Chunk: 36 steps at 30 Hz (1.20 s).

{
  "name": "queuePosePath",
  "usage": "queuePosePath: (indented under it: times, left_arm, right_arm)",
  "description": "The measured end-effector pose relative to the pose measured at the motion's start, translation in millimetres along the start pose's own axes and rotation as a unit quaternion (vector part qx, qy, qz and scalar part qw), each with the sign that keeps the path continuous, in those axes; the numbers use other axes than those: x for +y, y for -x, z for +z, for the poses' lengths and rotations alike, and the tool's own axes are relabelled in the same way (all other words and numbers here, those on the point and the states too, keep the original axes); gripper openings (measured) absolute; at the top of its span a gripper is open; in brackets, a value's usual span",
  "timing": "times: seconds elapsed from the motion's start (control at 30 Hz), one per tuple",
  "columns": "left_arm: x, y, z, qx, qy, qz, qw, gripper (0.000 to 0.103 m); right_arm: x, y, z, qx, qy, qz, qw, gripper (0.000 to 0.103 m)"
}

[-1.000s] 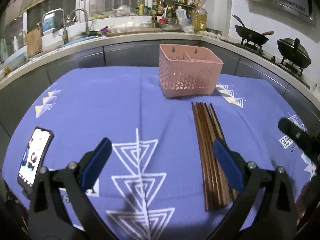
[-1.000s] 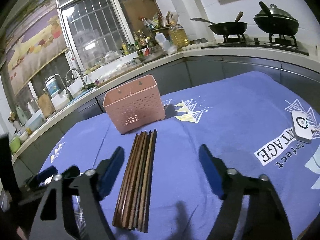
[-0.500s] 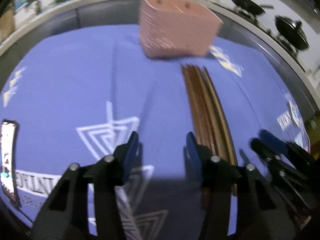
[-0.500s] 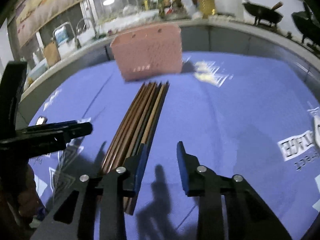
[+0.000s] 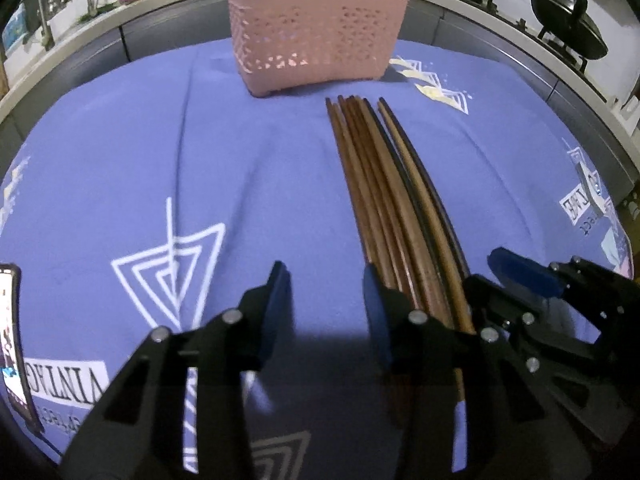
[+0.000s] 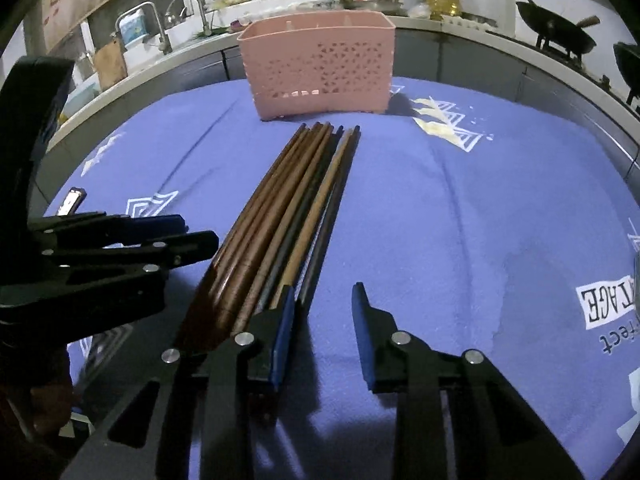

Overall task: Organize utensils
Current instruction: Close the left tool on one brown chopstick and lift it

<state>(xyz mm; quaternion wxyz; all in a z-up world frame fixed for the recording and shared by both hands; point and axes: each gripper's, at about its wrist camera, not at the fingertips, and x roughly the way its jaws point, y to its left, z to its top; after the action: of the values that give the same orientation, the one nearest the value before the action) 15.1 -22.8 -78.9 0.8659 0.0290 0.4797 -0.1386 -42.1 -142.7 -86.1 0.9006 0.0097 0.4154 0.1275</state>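
Both grippers [image 5: 326, 292] [image 6: 322, 312] lower, narrower than before

Glossy dark wooden chopsticks [image 5: 384, 184], matt pink perforated plastic basket [image 5: 316, 28], creased purple printed cloth [image 5: 120, 152]

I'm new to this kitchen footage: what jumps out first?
A bundle of dark wooden chopsticks lies lengthwise on the purple tablecloth, pointing at a pink perforated basket that stands at the far edge. The left gripper and the right gripper flank the bundle's near end, holding nothing, the left one closing.
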Motion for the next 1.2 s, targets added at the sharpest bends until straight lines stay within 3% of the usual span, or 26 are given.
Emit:
queuePosePath:
  times: [0.1,0.53,0.7,0.77,1.2]
  left_arm:
    - [0,0,2,0.002,0.005,-0.018,0.9998,0.038]
    - [-4,-6,6,-0.004,0.006,0.009,0.9999,0.04]
    - [-14,-8,8,0.005,-0.008,-0.003,0.9999,0.04]
    - [-15,-8,7,0.0,-0.013,0.009,0.9999,0.041]
    - [-4,-6,6,0.012,0.016,-0.012,0.9997,0.041]
  right_arm:
    - [5,0,-1,0.001,0.013,0.0,1.0,0.03]
    - [2,-2,0,0.0,0.008,-0.007,1.0,0.03]
    - [2,-2,-1,-0.001,0.01,-0.006,1.0,0.03]
    - [-1,-1,-1,-0.001,0.006,-0.007,1.0,0.03]
    - [-2,-1,-1,-0.002,0.006,-0.005,1.0,0.03]
